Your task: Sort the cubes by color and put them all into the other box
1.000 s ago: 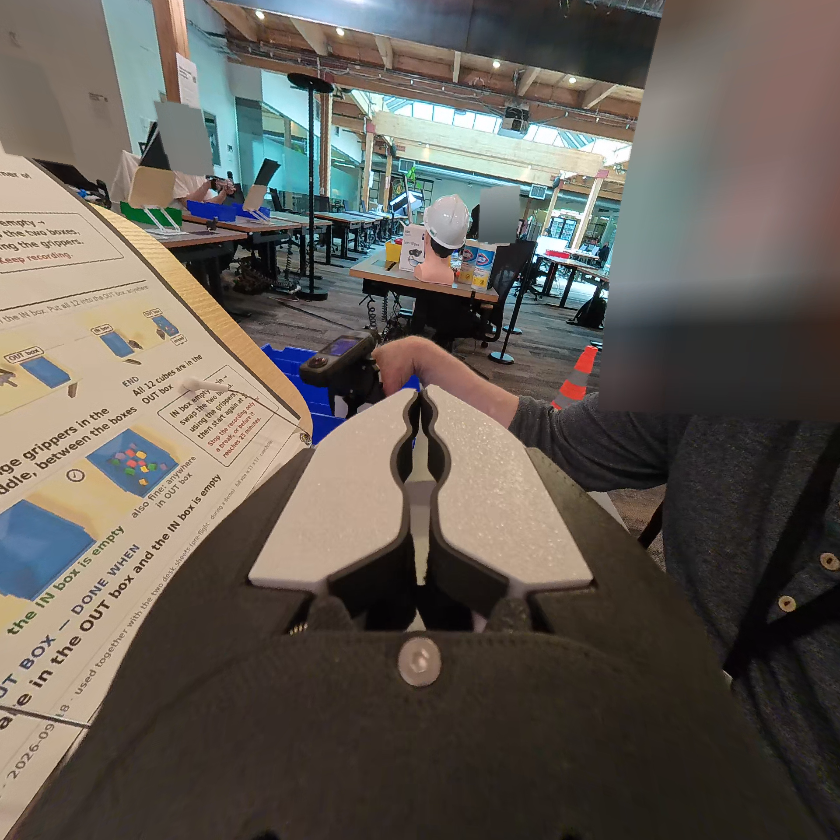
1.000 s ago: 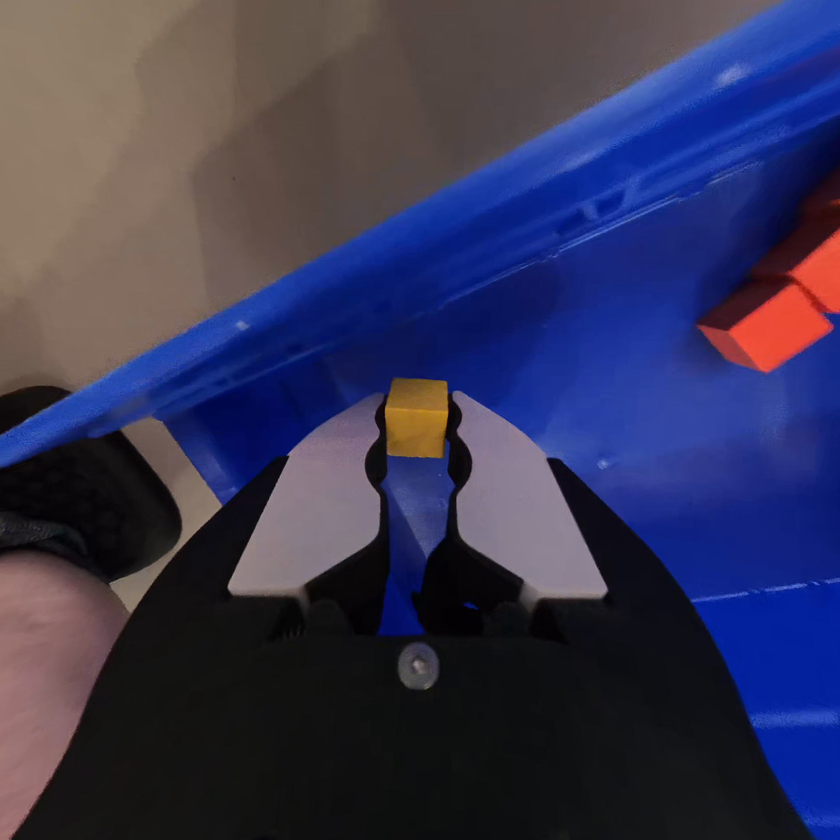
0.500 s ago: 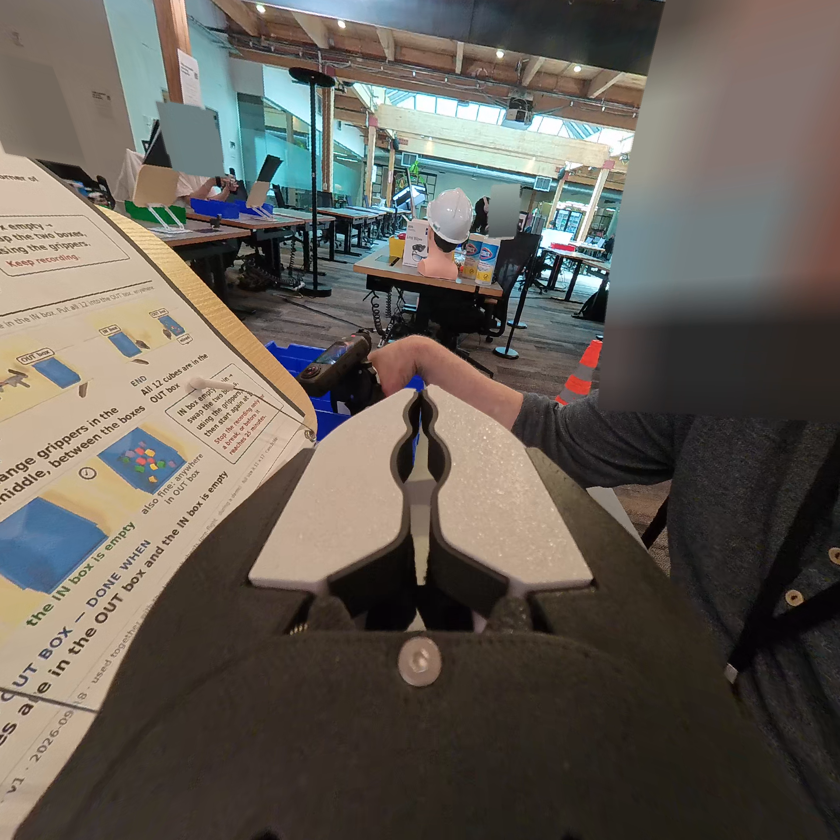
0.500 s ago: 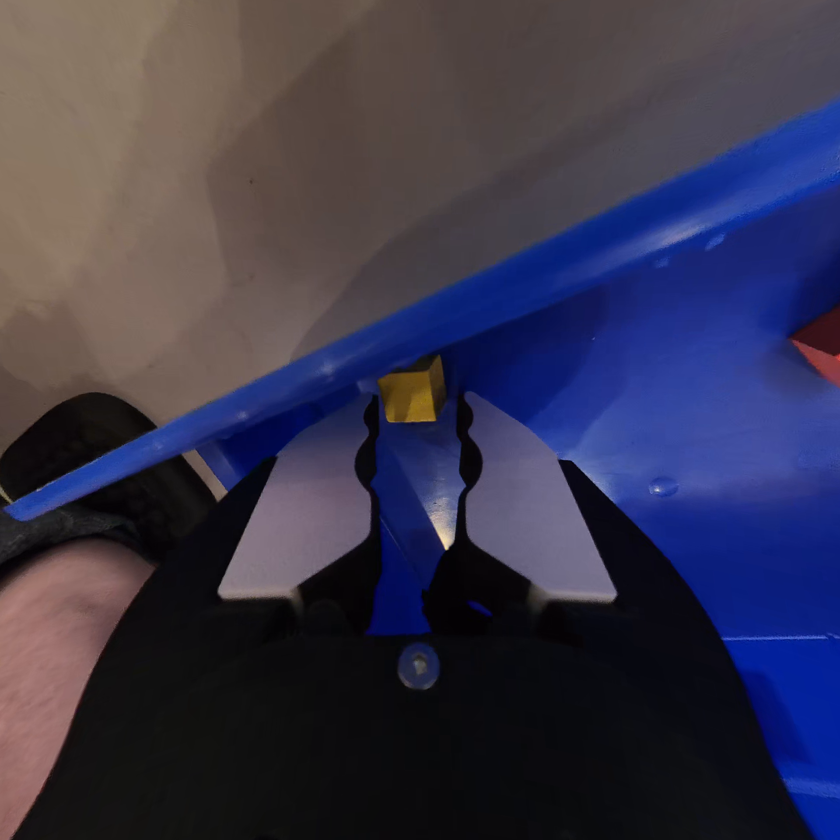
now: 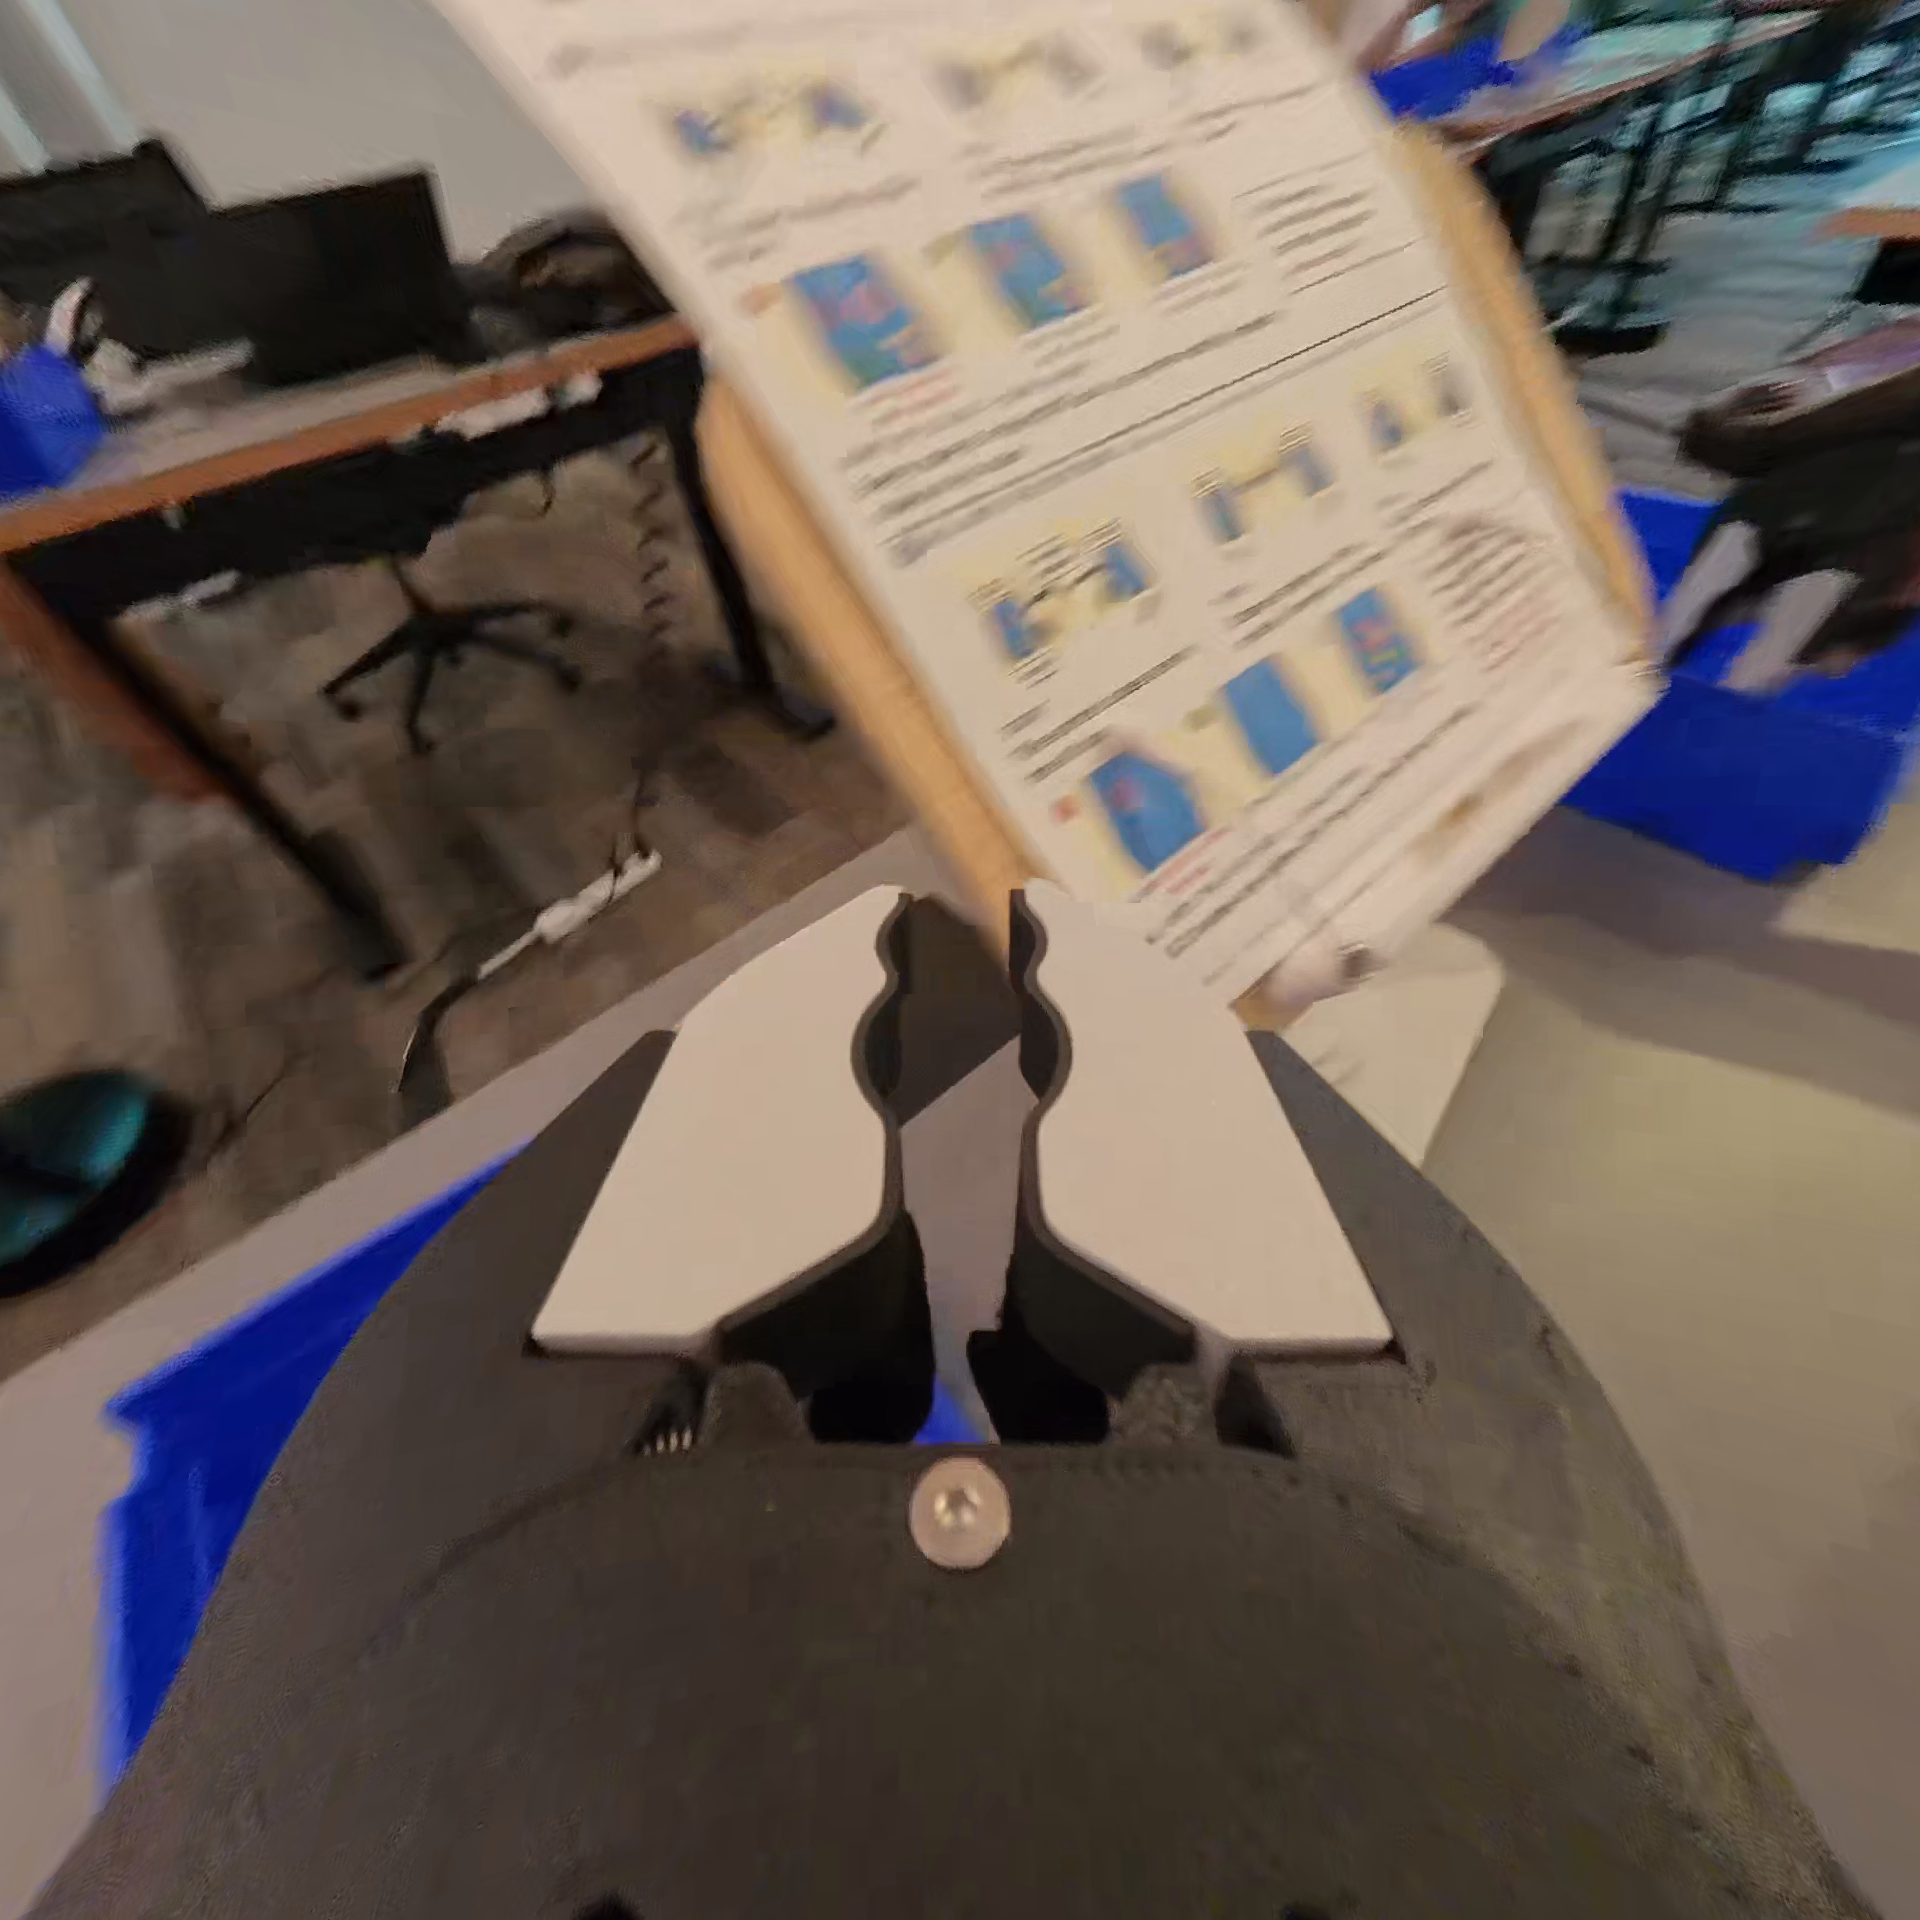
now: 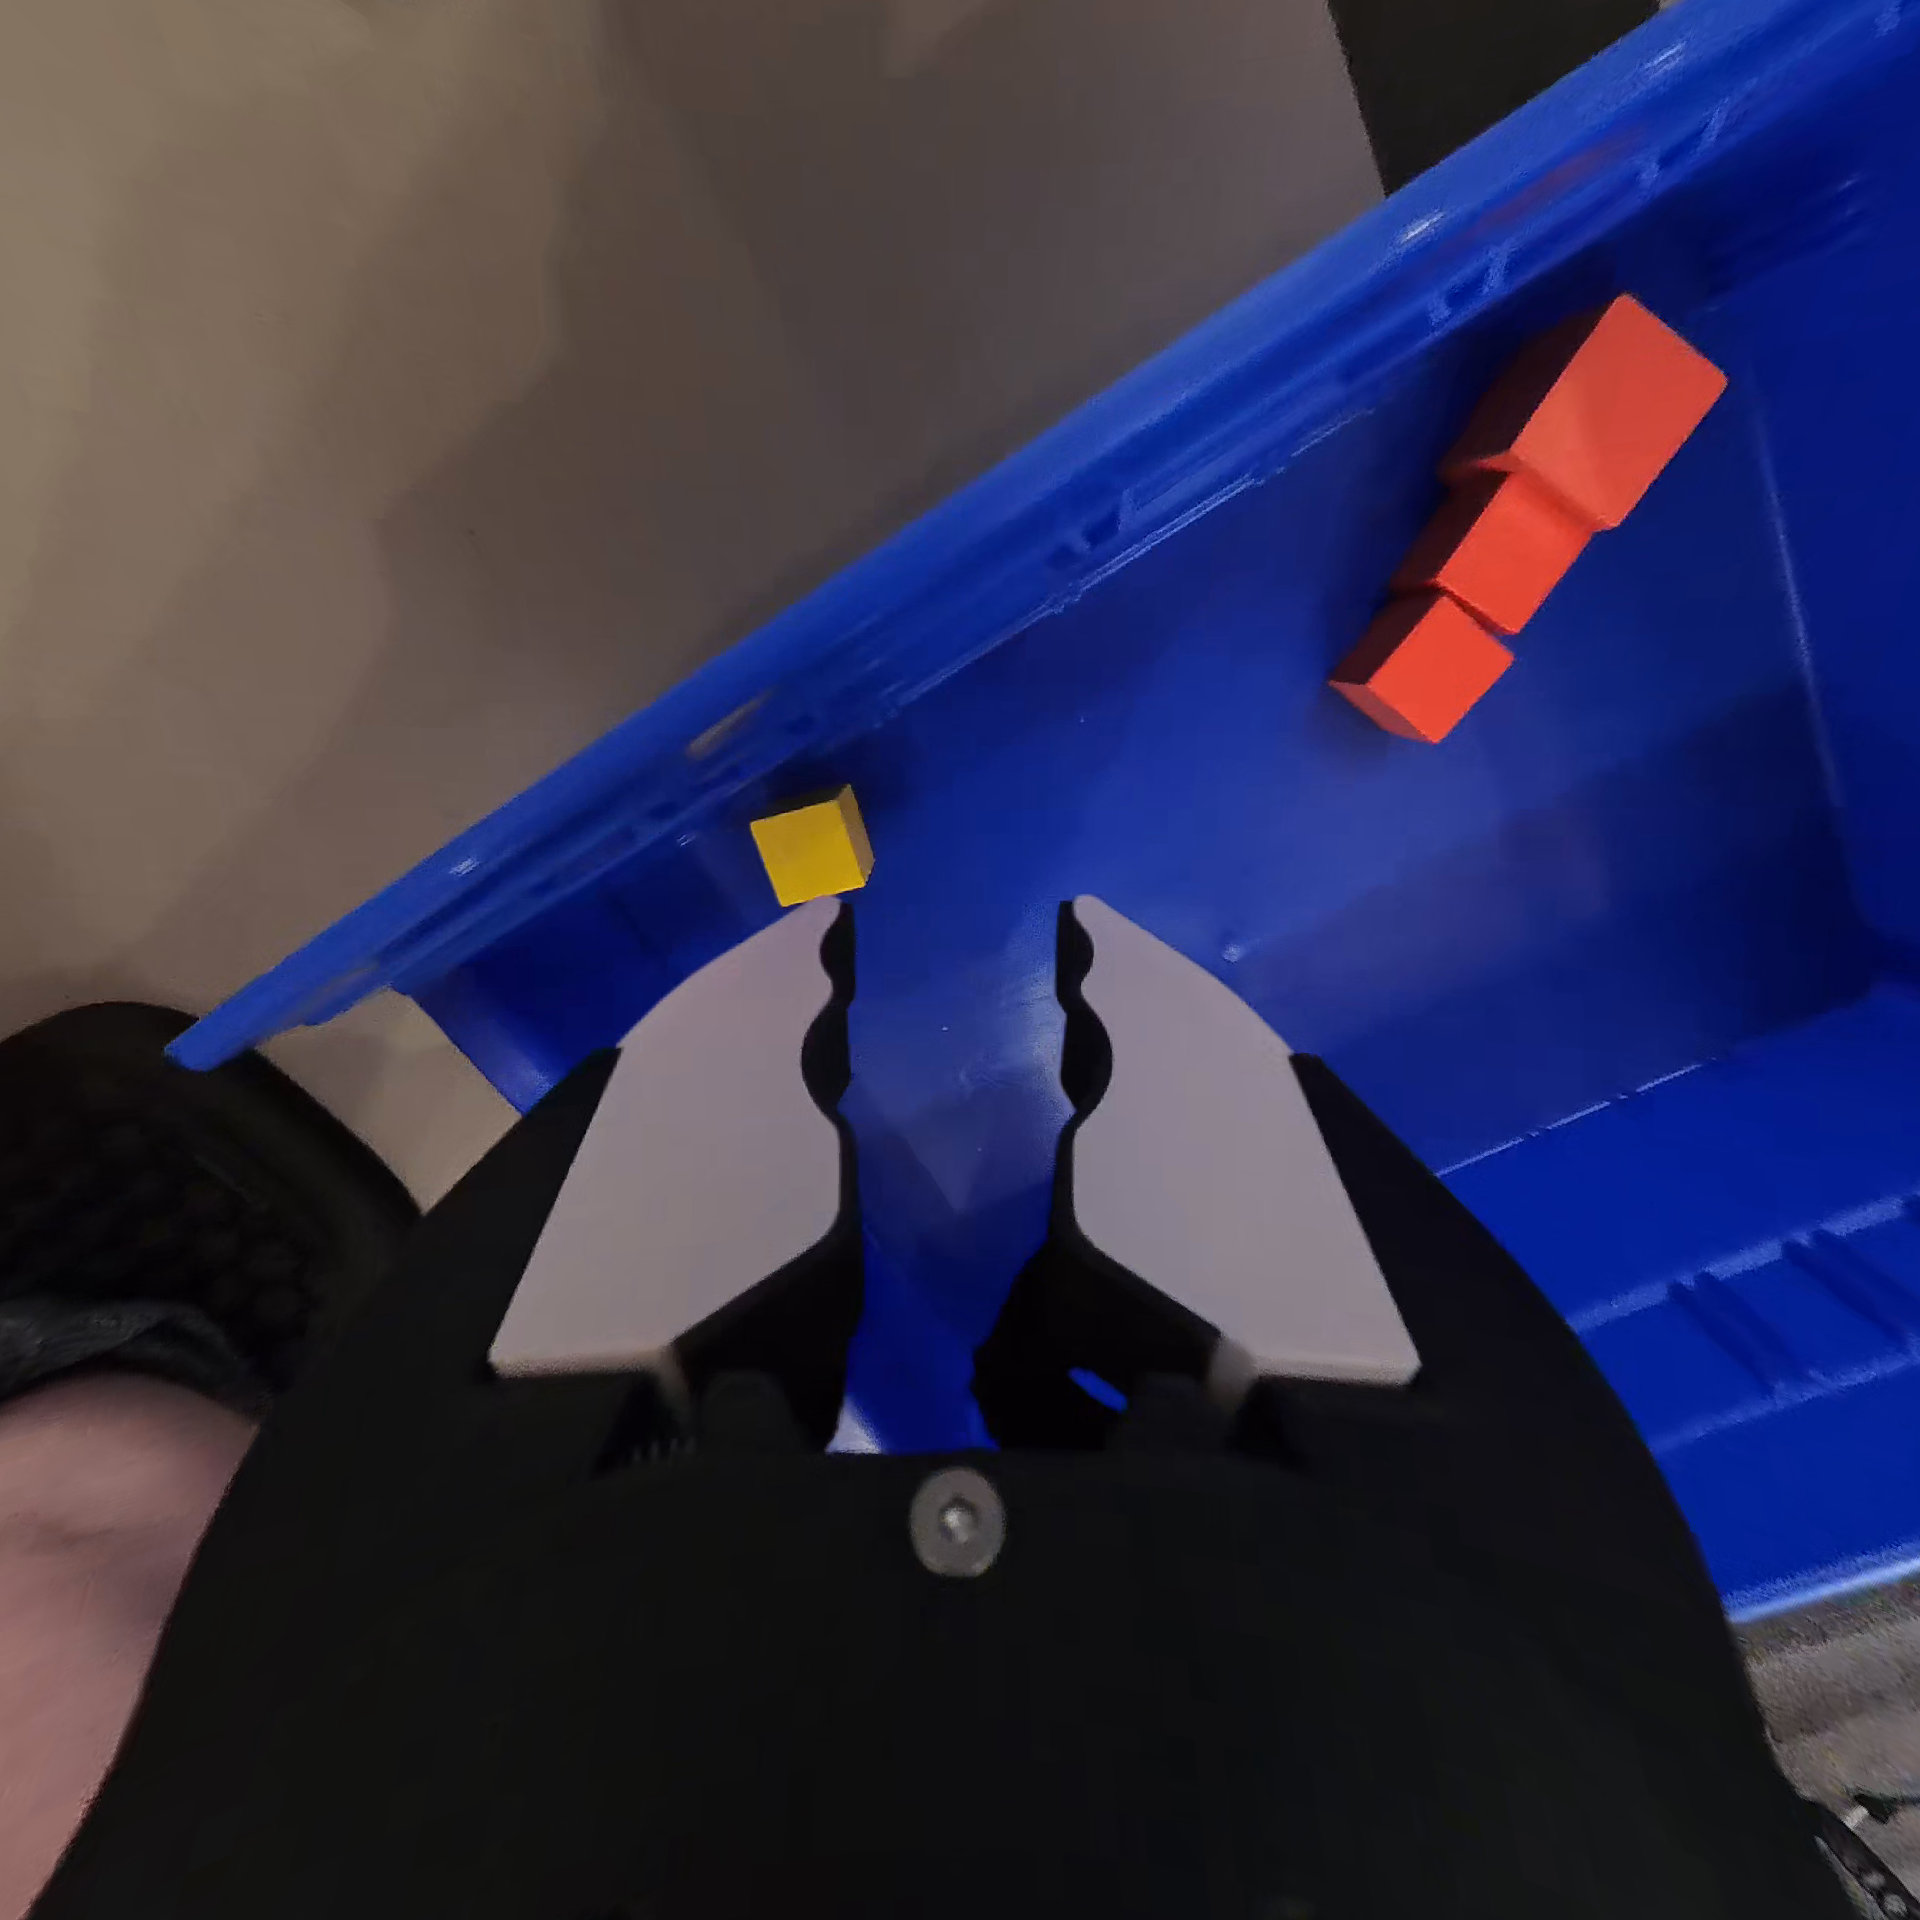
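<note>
right gripper (image 6: 954,906): jaws spread, holds nothing; left fingertip just below the yellow cube (image 6: 811,844)
yellow cube: on the blue box (image 6: 1143,540) floor, by its wall
red cubes (image 6: 1527,520): three in a touching row, well apart from the yellow
left gripper (image 5: 961,902): slightly parted, empty, over the worktop (image 5: 1662,1195)
instruction sheet (image 5: 1143,416): propped ahead, writing blurred
second blue box (image 5: 208,1455): under the left gripper

Left wrist camera faces the room; right peers closely into blue box (image 6: 1143,499).
</note>
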Tool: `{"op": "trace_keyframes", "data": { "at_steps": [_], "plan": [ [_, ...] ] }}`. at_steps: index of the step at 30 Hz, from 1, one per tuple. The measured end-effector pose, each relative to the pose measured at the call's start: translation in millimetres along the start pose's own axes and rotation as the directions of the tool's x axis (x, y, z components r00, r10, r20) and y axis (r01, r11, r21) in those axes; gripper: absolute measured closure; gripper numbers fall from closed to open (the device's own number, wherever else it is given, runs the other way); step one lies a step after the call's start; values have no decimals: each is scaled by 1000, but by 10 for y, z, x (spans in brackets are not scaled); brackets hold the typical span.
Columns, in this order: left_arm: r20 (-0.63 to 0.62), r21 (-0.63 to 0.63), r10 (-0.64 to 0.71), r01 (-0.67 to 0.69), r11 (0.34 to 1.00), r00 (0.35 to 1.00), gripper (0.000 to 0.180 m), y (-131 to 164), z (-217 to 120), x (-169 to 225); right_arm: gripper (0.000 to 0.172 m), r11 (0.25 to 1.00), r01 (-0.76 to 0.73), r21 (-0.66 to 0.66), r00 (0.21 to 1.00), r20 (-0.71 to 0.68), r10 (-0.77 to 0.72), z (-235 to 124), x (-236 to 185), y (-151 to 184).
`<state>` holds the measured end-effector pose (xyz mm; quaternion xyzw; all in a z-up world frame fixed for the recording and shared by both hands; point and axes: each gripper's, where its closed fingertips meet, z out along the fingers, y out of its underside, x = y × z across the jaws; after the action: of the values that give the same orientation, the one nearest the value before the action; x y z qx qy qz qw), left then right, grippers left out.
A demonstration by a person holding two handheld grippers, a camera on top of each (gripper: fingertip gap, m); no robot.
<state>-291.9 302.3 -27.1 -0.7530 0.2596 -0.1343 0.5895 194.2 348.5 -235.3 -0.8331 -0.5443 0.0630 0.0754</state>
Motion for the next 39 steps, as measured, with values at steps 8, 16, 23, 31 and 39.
{"op": "trace_keyframes", "data": {
  "at_steps": [8,16,23,31,39],
  "plan": [
    [234,-255,-148,207,944,961,153,1024,-24,-972,138,999,25,-20,997,-74,-26,-31,48,-79],
    [468,-516,21,254,818,884,140,2010,110,-1599,141,998,54,-10,994,-90,-55,-51,22,-172],
    [451,-725,225,207,657,864,134,2469,118,-1900,142,997,79,2,993,-83,-78,-54,-22,-233],
    [358,-787,182,191,586,916,135,2758,211,-1945,144,996,84,-1,993,-78,-84,-31,-26,-251],
    [351,-763,117,212,610,929,147,2781,237,-1936,145,996,89,-6,993,-76,-89,-15,-32,-263]
  ]
}}
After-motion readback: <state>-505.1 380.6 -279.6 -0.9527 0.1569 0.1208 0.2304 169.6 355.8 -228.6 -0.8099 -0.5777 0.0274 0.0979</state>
